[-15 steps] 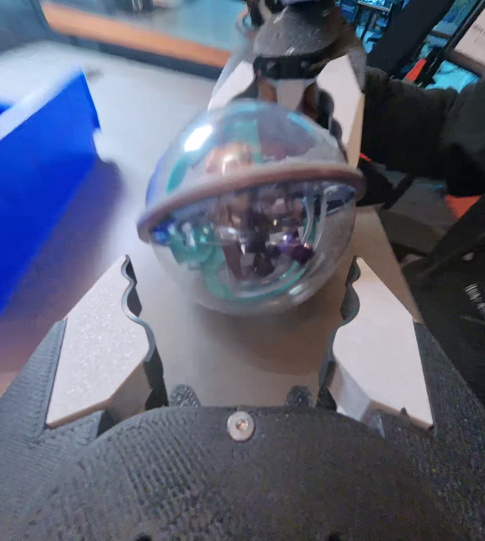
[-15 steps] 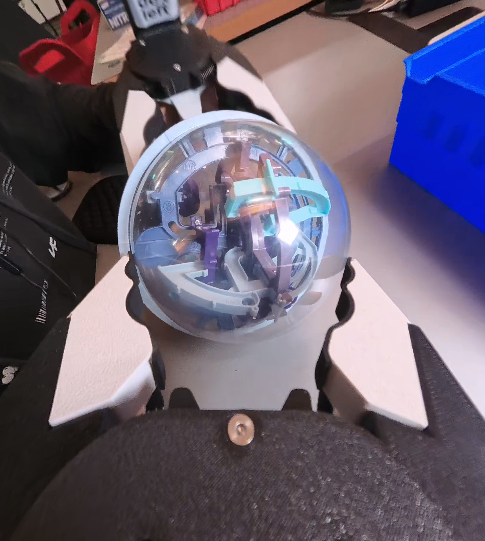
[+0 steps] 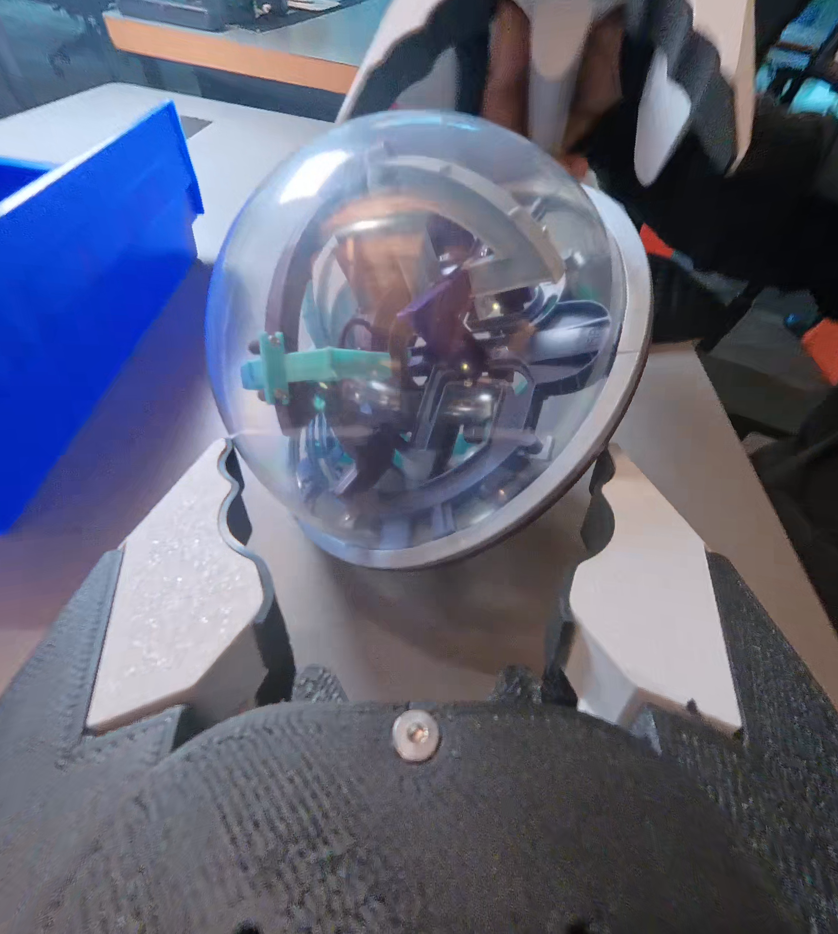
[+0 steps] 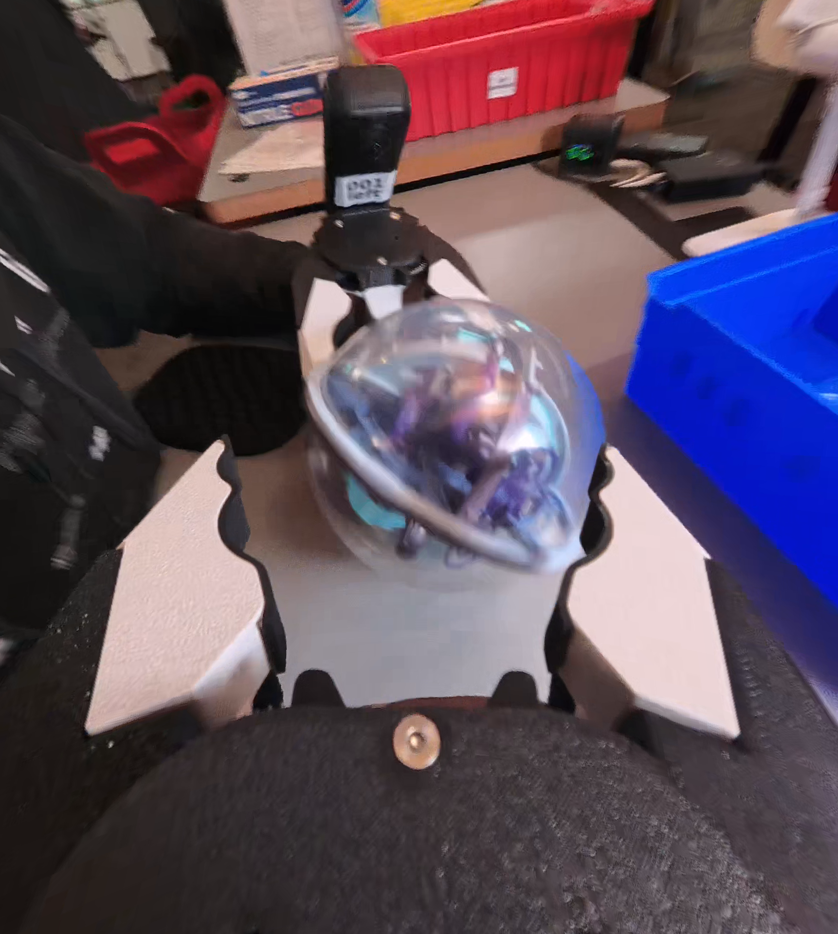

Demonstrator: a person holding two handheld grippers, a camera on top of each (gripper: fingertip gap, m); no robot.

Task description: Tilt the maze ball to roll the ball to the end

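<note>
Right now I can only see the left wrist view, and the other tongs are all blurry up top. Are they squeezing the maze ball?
Observer: No. In the right wrist view the right tongs stand open. The maze ball sits between their tips, with a gap to one finger.
Operator: Which way is its ring tipped from that side?
Observer: The grey ring slants down from upper left to lower right in that view.
Operator: What's behind my tongs?
Observer: A red bin on a far table, beyond the left tongs.
</note>
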